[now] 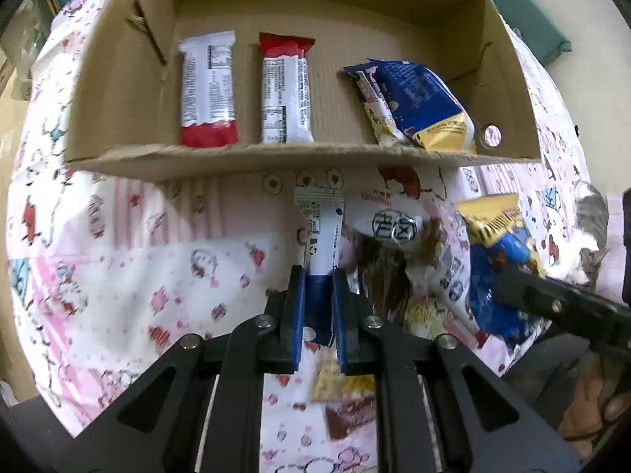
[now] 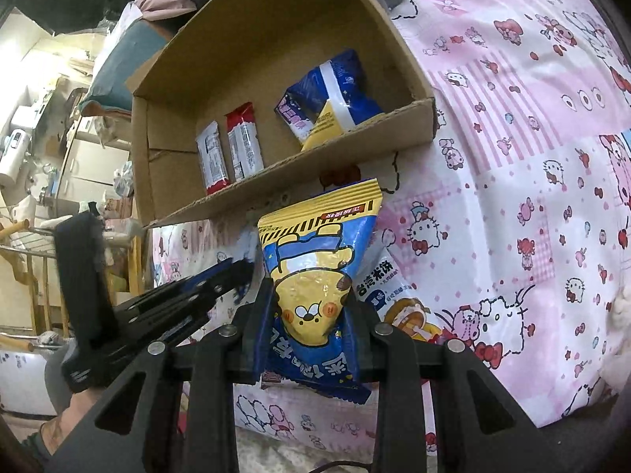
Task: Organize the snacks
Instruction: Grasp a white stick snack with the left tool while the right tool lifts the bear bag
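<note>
Left gripper (image 1: 319, 276) is clamped on a slim blue-and-white snack stick (image 1: 321, 232) just outside the cardboard box (image 1: 276, 161); right gripper (image 2: 309, 307) is clenched on a blue-and-yellow chip bag (image 2: 315, 276), also outside the box. Likely risks: the stick is pinched at one end only and could swing or slip, and the bag could be crushed or snagged on the box's front wall. Chinese print is seen on the packs, but no brand can be read.

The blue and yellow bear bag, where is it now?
In the right wrist view the bear bag is clamped in the right claw, just below the front edge of the cardboard box, above the pink sheet.
</note>
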`<act>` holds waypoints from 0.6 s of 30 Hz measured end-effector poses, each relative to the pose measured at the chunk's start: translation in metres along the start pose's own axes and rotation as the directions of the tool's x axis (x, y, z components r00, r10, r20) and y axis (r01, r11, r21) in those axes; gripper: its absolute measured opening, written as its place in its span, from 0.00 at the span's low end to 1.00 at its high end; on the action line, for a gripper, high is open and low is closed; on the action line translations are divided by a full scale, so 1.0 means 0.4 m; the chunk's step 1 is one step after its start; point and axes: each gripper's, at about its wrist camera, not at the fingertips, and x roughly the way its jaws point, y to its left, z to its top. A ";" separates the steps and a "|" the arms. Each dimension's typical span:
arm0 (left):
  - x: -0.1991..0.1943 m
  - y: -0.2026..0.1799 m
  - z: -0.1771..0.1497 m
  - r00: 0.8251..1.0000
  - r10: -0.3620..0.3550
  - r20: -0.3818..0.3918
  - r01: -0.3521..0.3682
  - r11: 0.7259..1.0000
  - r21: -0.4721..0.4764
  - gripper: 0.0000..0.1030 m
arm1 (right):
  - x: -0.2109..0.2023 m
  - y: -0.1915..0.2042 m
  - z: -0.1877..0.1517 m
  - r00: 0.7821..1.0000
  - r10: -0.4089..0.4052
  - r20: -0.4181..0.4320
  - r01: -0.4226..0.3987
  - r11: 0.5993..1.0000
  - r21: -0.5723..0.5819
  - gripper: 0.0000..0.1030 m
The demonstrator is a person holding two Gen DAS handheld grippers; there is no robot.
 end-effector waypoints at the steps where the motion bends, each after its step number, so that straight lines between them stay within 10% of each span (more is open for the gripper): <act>1: -0.008 0.003 -0.008 1.000 0.004 0.002 -0.004 1.000 -0.001 0.10 | 0.003 0.006 0.000 1.000 -0.001 -0.001 0.001 1.000 -0.004 0.31; 18: -0.161 0.080 -0.099 0.994 0.037 0.100 -0.031 0.998 -0.062 0.10 | 0.045 0.143 -0.042 0.991 0.093 -0.095 -0.105 0.985 -0.140 0.31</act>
